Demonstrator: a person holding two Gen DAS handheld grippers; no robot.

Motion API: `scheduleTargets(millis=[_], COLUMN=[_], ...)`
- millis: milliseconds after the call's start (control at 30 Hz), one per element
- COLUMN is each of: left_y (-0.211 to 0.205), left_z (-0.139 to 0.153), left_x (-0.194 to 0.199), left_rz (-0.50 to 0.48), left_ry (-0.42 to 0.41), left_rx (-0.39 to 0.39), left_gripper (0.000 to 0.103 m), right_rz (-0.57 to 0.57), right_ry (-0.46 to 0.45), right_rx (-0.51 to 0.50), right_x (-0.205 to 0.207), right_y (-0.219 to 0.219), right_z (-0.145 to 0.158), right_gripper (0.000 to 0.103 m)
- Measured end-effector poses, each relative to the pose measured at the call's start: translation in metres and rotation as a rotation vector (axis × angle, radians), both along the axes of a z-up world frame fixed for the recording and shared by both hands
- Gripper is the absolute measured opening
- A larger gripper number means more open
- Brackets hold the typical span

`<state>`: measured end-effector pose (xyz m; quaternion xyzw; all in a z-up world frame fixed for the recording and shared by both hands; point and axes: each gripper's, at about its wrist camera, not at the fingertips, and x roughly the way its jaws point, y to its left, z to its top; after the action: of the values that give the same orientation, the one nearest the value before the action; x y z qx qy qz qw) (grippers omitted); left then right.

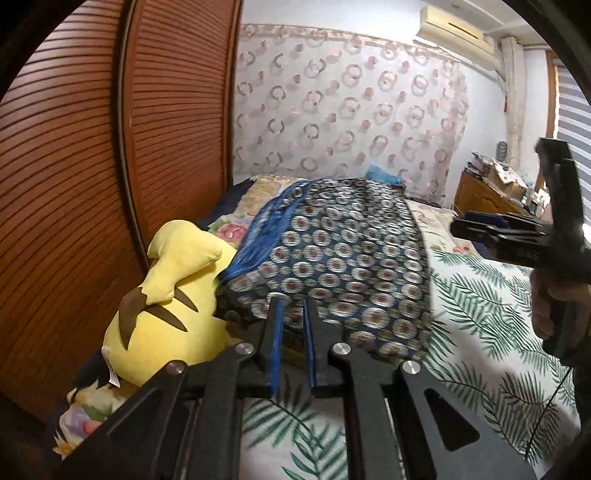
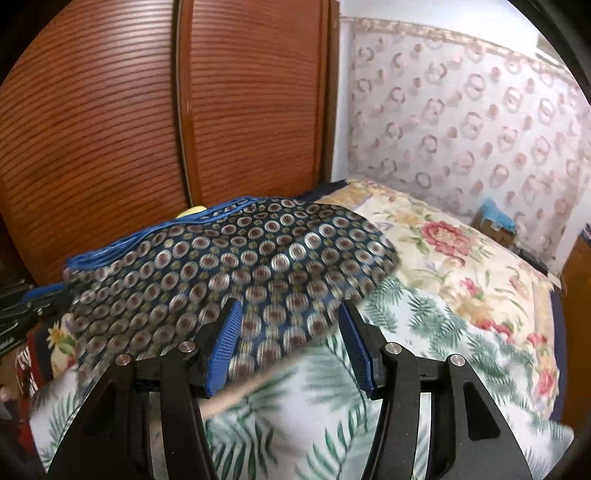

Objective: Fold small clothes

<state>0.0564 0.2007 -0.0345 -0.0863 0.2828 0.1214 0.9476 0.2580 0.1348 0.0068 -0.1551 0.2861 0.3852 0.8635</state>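
Folding underway: left gripper [image 1: 293,306], jaws barely parted, empty at patterned cloth [image 1: 332,251]; right gripper [image 2: 290,314], spread, must pinch its near edge.

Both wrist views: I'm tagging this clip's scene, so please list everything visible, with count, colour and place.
patterned garment: one, navy with pale circles and a blue edge, lying on the bed
bedspread: one, white with green leaves, under the garment
plush toy: one, yellow with brown stripes, left of the garment by the wardrobe
floral pillow: one, cream with pink flowers, at the bed's far end
wardrobe doors: two, brown, slatted, left of the bed
curtain: one, white with pink rings, behind the bed
air conditioner: one, cream, high on the wall
left gripper: black, blue pads, narrow gap, empty
right gripper: black, blue pads, open over the garment's edge
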Motion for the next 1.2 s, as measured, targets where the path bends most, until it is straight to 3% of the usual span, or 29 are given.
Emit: scheduleTargets(millis=[333, 433, 833, 1200], left_y=[-0.065, -0.085, -0.149, -0.186], left_z=[0.017, 0.022, 0.038, 0.071], left_x=[-0.002, -0.001, 0.013, 0.020], left_rz=[-0.117, -0.160, -0.239, -0.286], left_ry=[-0.014, -0.028, -0.034, -0.097], left_rx=[0.049, 0.042, 0.045, 0.059], left_gripper=[0.011, 0.016, 0.019, 0.019], right_rz=[-0.170, -0.236, -0.410, -0.556], right_ry=[-0.028, -0.041, -0.087, -0.142], right_rx=[0.081, 0.094, 0.117, 0.163], right_x=[-0.071, -0.089, -0.136, -0.161], right_y=[-0.104, -0.132, -0.202, -0.244], right_z=[0.019, 0.024, 0.031, 0.047], right_gripper=[0.084, 0.087, 0.088, 0.088])
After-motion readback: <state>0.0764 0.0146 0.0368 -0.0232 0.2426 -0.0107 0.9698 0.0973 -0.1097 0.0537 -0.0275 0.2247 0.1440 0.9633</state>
